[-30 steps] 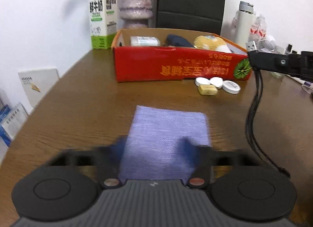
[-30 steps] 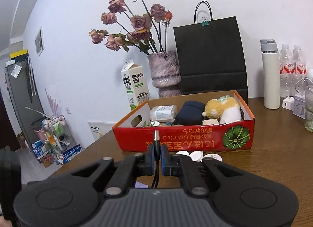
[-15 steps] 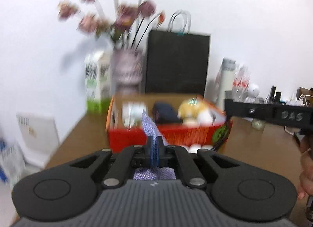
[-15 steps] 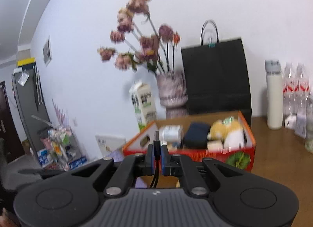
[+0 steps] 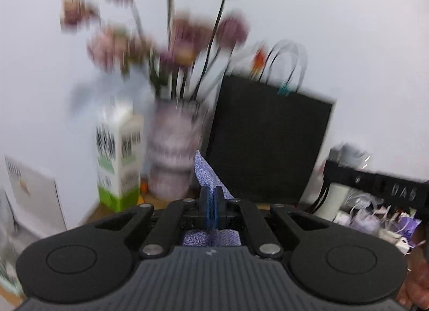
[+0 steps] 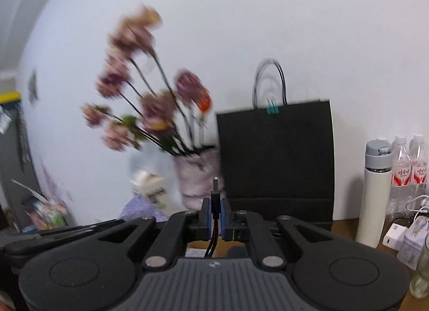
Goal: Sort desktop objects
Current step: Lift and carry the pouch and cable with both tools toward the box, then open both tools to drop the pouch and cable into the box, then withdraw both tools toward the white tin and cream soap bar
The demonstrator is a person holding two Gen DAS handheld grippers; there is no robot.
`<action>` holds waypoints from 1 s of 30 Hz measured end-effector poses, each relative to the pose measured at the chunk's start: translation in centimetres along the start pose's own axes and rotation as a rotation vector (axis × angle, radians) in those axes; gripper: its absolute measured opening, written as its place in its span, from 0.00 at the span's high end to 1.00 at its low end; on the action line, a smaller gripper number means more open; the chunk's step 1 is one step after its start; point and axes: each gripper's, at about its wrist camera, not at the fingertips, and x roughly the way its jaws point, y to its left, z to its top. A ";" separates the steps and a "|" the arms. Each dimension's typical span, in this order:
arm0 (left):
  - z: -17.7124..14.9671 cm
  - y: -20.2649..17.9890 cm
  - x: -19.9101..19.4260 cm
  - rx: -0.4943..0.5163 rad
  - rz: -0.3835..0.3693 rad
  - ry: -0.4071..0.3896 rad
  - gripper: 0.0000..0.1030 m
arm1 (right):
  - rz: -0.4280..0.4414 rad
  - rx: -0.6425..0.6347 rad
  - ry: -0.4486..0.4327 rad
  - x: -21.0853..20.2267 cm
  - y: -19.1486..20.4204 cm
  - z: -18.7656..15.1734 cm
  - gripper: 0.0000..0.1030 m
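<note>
Left wrist view: the left gripper (image 5: 213, 205) is clamped on a peak of the purple cloth (image 5: 207, 174), the rest drooping below; so thin a pinch could slip. Right wrist view: the right gripper (image 6: 215, 214) is closed on the black cable (image 6: 214, 198), whose dangling length may snag. A second ago the cloth lay flat on the table, jaws closing over it
</note>
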 end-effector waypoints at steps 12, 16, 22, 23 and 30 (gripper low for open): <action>-4.8 1.6 9.0 0.012 0.095 0.155 0.40 | -0.166 0.077 0.341 16.7 -6.1 -5.4 0.88; -3.7 1.1 6.7 0.098 0.141 0.107 0.06 | -0.154 0.064 0.373 16.8 -6.2 -5.9 0.55; -4.8 -0.5 2.9 0.232 0.245 0.106 0.00 | -0.132 0.196 0.314 11.3 -7.8 -5.6 0.41; -5.1 -0.4 2.5 0.224 0.250 0.129 0.00 | -0.139 0.180 0.313 10.3 -7.7 -5.8 0.37; -8.6 0.4 -1.4 0.169 0.264 0.211 0.00 | -0.173 0.022 0.317 3.4 -5.8 -9.5 0.30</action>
